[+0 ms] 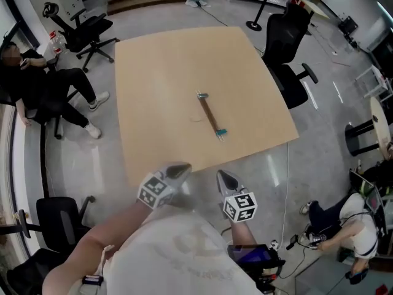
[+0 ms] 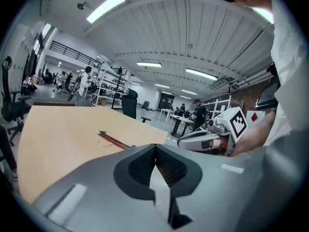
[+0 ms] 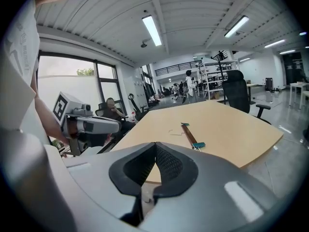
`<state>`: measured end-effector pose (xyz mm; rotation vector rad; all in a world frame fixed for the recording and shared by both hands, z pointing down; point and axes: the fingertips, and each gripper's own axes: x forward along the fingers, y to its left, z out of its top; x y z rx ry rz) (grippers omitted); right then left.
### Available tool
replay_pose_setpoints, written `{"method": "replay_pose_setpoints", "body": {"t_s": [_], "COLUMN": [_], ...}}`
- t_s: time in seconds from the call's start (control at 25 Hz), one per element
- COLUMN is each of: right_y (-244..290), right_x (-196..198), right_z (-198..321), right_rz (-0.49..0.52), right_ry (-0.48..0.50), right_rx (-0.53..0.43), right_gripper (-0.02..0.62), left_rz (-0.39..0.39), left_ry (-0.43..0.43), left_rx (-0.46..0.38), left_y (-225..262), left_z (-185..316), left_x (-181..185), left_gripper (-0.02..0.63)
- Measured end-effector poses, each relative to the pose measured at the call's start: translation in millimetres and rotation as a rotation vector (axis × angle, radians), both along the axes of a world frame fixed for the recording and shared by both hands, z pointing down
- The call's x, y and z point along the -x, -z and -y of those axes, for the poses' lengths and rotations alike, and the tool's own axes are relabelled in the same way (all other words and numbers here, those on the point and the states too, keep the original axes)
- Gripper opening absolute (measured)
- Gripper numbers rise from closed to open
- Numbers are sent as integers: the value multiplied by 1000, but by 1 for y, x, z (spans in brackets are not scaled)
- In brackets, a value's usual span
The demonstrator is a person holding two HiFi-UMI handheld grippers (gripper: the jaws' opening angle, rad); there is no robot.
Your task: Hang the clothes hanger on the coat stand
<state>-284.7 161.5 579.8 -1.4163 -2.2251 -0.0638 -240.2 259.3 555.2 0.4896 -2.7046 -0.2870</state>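
Note:
A clothes hanger (image 1: 210,114) with a brown wooden bar, a teal clip at its near end and a thin wire hook lies flat near the middle of the light wooden table (image 1: 159,72). It also shows in the left gripper view as the hanger (image 2: 112,139), and in the right gripper view as the hanger (image 3: 190,134). My left gripper (image 1: 183,166) and right gripper (image 1: 221,174) hang side by side just off the table's near edge, both short of the hanger. The jaws of the left gripper (image 2: 155,147) and the right gripper (image 3: 155,144) meet at the tips with nothing between them.
Black office chairs (image 1: 288,48) stand around the table. A seated person (image 1: 37,85) is at the left and another person (image 1: 344,226) is low at the right. A black pole on a round base (image 1: 255,23) stands beyond the far right corner.

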Motion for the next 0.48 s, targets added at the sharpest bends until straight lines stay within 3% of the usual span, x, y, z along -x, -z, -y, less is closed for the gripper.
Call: {"method": "replay_pose_setpoints", "body": {"t_s": [0.48], "right_y": [-38], "right_x": [74], "right_z": [-57], "right_rz": [3], "right_ry": [-18], "right_rx": [-188], "right_gripper": [15], "left_rz": [-41], "left_ry": [29], "left_rx": [-32], "left_y": [-18], "left_z": [-72], "left_x": [41], "left_gripper": [2]}}
